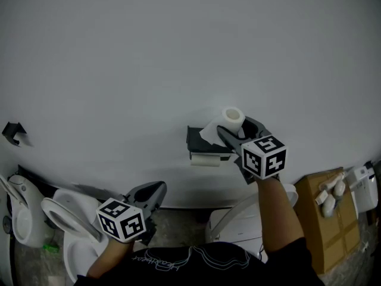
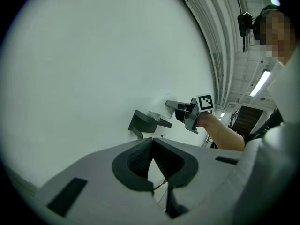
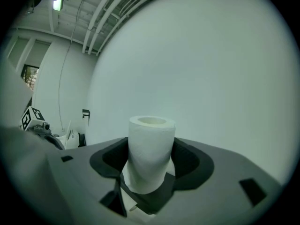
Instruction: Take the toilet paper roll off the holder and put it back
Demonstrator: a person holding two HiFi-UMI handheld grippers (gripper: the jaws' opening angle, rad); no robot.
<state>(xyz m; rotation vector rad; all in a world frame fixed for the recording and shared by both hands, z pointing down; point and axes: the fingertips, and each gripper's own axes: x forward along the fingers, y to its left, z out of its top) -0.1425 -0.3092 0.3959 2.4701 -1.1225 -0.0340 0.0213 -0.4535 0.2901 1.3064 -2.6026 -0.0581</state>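
White wall (image 1: pixel 178 52) fills most of the head view, and the dark holder (image 1: pixel 205 142) is fixed to it near the frame's centre. The roll (image 1: pixel 233 119) is off the holder. It is held upright, just right of and slightly above it, by the right gripper (image 1: pixel 235 131). The jaws stand fairly wide and are clamped across the roll's lower body, as the right gripper view shows. A loose tail (image 1: pixel 209 133) of paper trails from the roll toward the holder. The left gripper (image 1: pixel 158 189) is kept low at the lower left of the frame, well apart from the holder, with its jaws closed together on nothing. The removal is judged done and the return is the step in hand. The holder's arm appears, in the left gripper view, to project sideways toward the right gripper, though its exact form cannot be made out. The roll should therefore be tipped from upright until its core lines up with that arm, then slid on along the arm's axis rather than pushed at an angle. The squeeze should be kept light, so that the soft core is not flattened and made to snag. The tail should be kept clear of the arm. Release is best left until the roll is fully seated.
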